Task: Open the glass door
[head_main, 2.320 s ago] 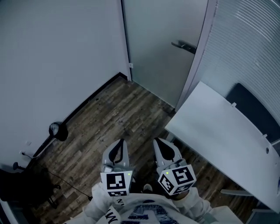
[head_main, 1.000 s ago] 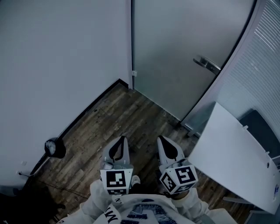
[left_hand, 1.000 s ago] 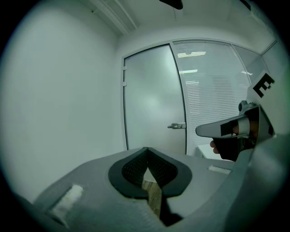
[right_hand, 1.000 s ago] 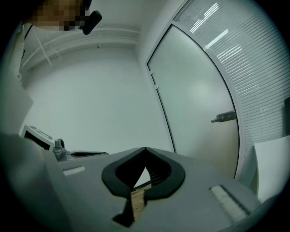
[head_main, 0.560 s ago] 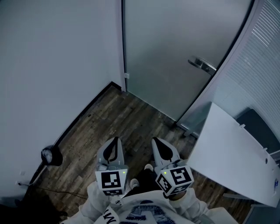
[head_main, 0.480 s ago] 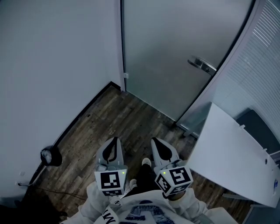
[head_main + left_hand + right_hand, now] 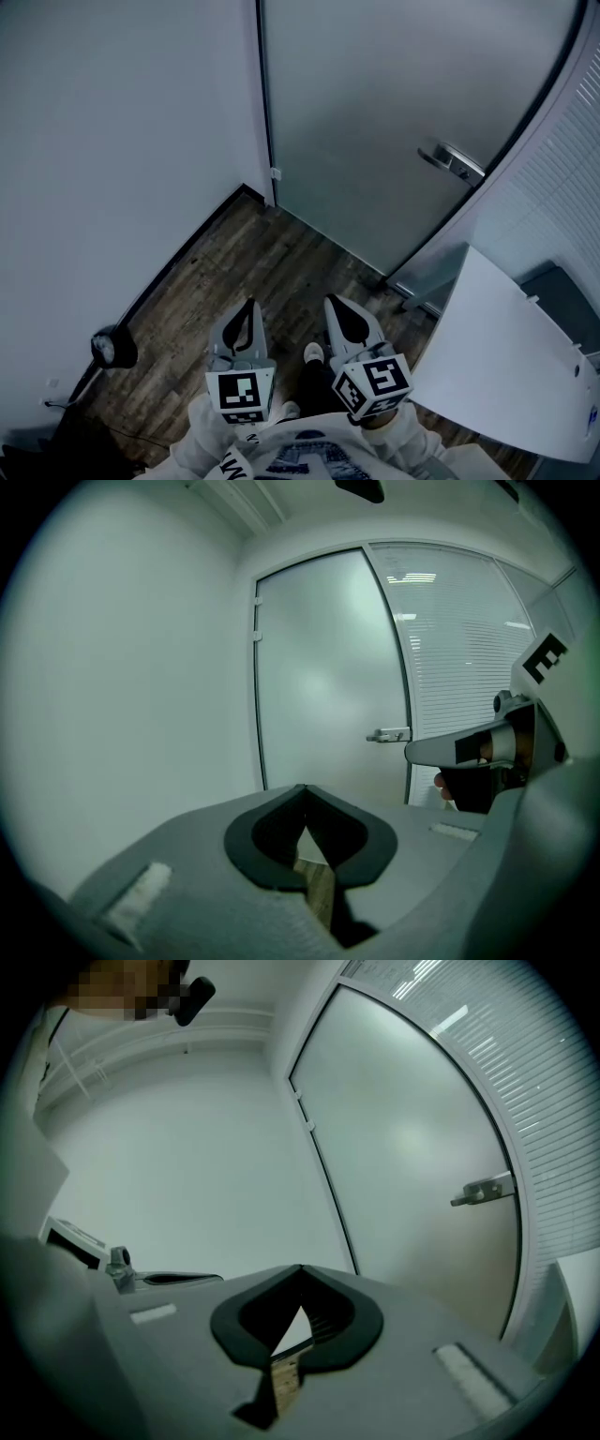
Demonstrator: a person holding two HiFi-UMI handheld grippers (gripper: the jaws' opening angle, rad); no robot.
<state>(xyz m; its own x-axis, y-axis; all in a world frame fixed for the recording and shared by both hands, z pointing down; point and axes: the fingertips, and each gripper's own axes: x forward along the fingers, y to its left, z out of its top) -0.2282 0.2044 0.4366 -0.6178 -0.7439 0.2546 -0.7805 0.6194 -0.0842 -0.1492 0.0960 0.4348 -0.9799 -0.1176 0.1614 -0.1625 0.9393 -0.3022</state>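
A frosted glass door (image 7: 375, 122) stands closed ahead, with a metal lever handle (image 7: 452, 161) near its right edge. The door (image 7: 323, 677) and its handle (image 7: 388, 734) fill the middle of the left gripper view; in the right gripper view the handle (image 7: 483, 1190) sits at the right of the door (image 7: 412, 1166). My left gripper (image 7: 248, 312) and right gripper (image 7: 336, 307) are side by side low in the head view, well short of the door. Both point at it with jaws shut and nothing between them.
A plain white wall (image 7: 122, 141) runs along the left. A white tabletop (image 7: 506, 366) juts in at lower right, beside a slatted glass partition (image 7: 562, 178). A dark round object (image 7: 112, 349) and a cable lie on the wood floor (image 7: 253, 262) at lower left.
The door and its handle have grown larger and shifted right and down in the head view as I came closer. Both grippers stay shut, side by side.
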